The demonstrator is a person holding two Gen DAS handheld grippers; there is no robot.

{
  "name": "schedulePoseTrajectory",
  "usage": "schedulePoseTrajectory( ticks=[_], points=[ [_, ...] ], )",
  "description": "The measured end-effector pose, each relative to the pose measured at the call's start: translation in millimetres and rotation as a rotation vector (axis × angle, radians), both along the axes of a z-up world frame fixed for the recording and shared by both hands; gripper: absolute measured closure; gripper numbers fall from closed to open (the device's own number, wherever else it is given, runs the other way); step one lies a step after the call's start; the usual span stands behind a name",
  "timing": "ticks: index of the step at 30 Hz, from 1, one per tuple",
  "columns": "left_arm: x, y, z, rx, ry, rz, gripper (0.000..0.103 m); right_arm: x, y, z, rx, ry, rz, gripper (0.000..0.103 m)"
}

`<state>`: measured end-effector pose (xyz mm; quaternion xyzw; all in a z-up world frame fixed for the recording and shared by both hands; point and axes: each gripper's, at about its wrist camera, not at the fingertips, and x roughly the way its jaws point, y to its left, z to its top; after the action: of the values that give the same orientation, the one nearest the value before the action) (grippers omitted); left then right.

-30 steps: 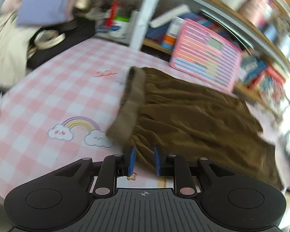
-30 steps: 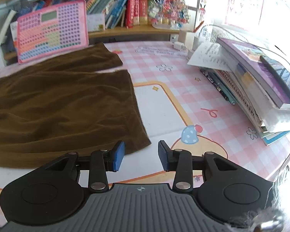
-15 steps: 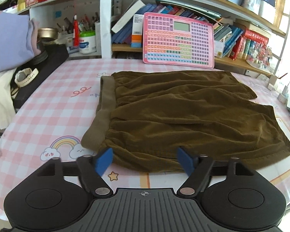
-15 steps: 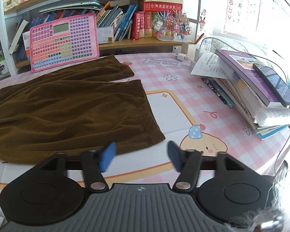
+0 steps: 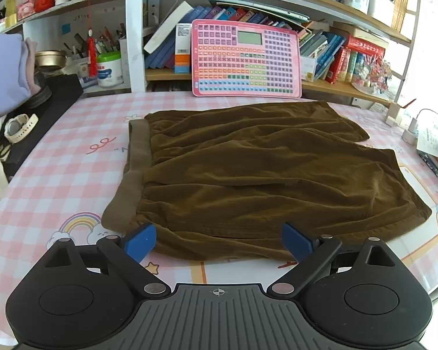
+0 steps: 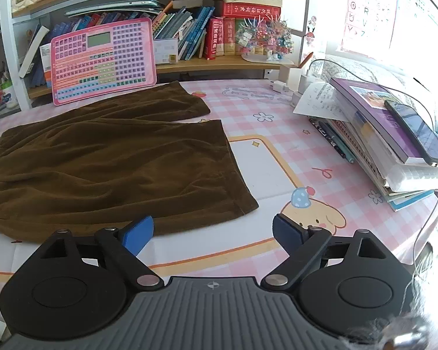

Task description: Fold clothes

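Note:
A pair of brown corduroy shorts (image 5: 248,172) lies spread flat on the pink checked table (image 5: 73,169), its waistband (image 5: 134,169) at the left and its two legs pointing right. In the right wrist view the same shorts (image 6: 102,160) fill the left half, with the near leg's hem (image 6: 236,180) in front of me. My left gripper (image 5: 217,240) hangs open just short of the shorts' near edge, nothing between its blue pads. Off the near hem corner, my right gripper (image 6: 213,233) stands wide open and holds nothing.
A pink toy keyboard panel (image 5: 245,58) leans on the bookshelf behind the shorts. A stack of books (image 6: 394,143) with a phone on top sits at the right, pens beside it. At the left lie a black bag with a watch (image 5: 17,125) and folded lilac cloth (image 5: 3,75).
Both grippers have opened from nearly shut to wide open. The left one has swung and drawn back from over the waistband to the near edge; the right one has backed off a little.

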<state>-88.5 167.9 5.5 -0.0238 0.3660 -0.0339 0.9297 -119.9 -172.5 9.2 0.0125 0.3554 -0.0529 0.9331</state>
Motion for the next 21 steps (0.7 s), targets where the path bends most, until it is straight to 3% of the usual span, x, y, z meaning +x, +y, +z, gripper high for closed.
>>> schedulePoseTrajectory(
  ticks=[12, 21],
  points=[
    [5, -2, -5, -0.006, 0.025, 0.007, 0.008, 11, 6, -3, -0.006, 0.017, 0.03, 0.013],
    [34, -5, -4, -0.009, 0.049, 0.013, 0.008, 46, -2, -2, -0.003, 0.023, 0.093, 0.013]
  ],
)
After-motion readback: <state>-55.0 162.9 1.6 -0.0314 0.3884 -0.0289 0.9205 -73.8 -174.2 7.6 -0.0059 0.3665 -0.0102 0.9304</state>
